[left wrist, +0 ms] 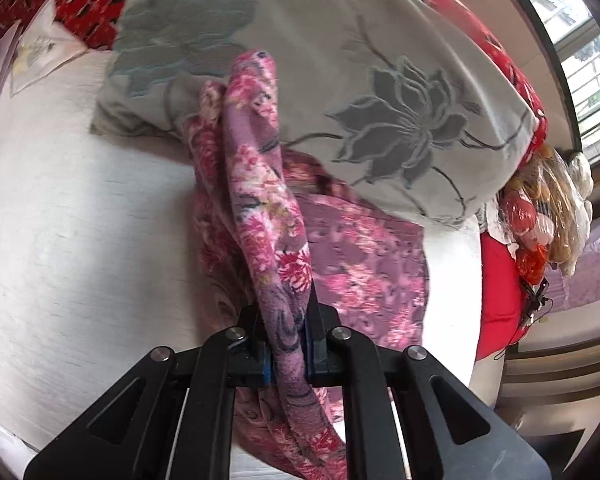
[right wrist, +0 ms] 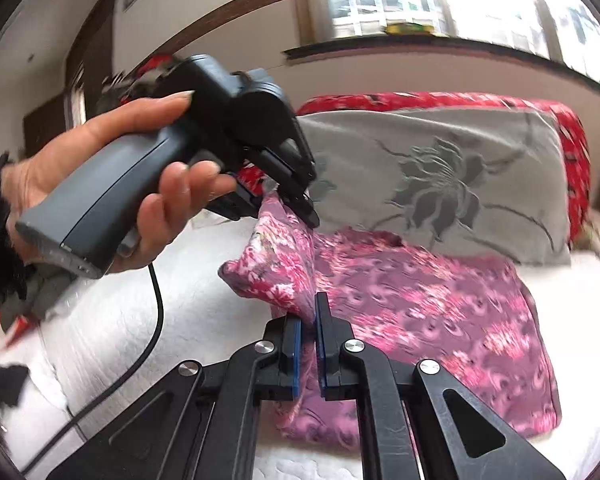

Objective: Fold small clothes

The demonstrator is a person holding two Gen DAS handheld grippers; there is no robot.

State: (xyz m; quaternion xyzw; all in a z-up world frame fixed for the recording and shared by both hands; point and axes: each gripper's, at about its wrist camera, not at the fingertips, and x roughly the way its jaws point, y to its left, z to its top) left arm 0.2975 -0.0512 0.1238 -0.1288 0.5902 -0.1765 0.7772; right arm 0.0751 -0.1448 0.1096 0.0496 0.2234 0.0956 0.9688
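The floral garment [right wrist: 420, 304] lies on the white quilted bed [left wrist: 80, 220], its far edge touching the grey lotus-print pillow [left wrist: 380, 100]; most of it is spread flat toward 3 o'clock in the right wrist view, with one side lifted into a ridge. Left gripper [left wrist: 288, 344]: jaws nearly closed on a rolled band of the pink-purple fabric, which runs up from between the blue pads toward 12 o'clock and hangs slack below. Right gripper [right wrist: 308, 348]: jaws narrowly apart with a fold of the same cloth pinched between them — the grip looks lighter than the left one, though cloth fills the gap. Handling judgement: thin, soft, limp knit or woven cloth, light, no stiffness; it drapes and bunches at once, so it will sag between two hold points and slide on itself. Best taken at hems or corners, both grips on one edge, held taut enough to carry the edge over flat. Risk: pinching several layers at once, which the left jaws appear to be doing. View differences — only the right wrist view shows the person's left hand [right wrist: 112, 188] around the grey handle, the left gripper's tip biting the raised peak at 11 o'clock of the garment, a black cable [right wrist: 156, 312], and the flat spread of cloth. Only the left wrist view shows the bagged items [left wrist: 548, 216] at 3 o'clock beyond the pillow and the red patterned bedding [left wrist: 80, 0] at 11 o'clock.
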